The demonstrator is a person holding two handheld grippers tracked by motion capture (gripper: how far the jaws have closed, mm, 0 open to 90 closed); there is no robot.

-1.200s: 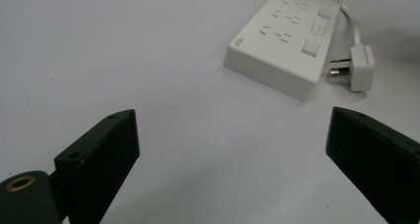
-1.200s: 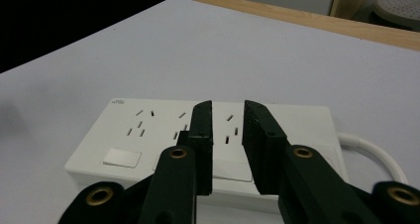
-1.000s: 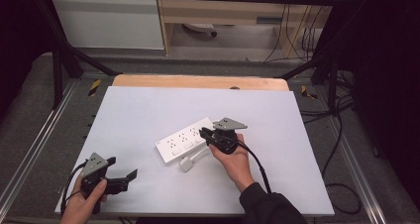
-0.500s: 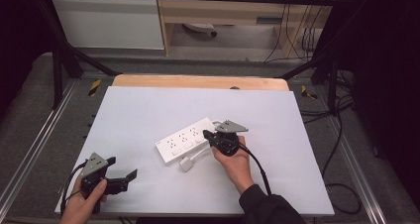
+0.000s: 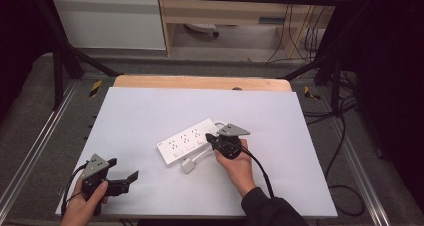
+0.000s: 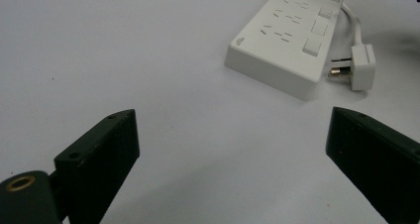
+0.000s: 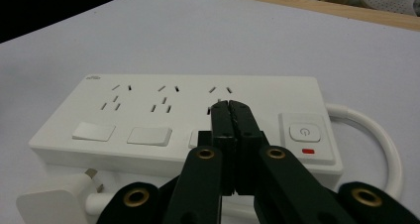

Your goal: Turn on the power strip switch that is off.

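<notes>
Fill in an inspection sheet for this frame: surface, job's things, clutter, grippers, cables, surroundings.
Surface: white table top, wooden strip at its far edge.
Job's things: white power strip lying flat; its plug beside it, unplugged.
Clutter: nothing seen.
Grippers: right gripper shut, fingers over the strip's third socket and switch, holding nothing; left gripper open, apart from the strip.
Cables: strip's white cord; black gripper cables.
Surroundings: metal frame, shelving, floor cables.

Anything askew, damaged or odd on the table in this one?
Nothing stands out. The power strip lies flat and diagonal on the table, intact, its cord looped round so the plug rests beside it, unplugged. The shut right gripper is over its third switch; the left gripper is open, apart.
</notes>
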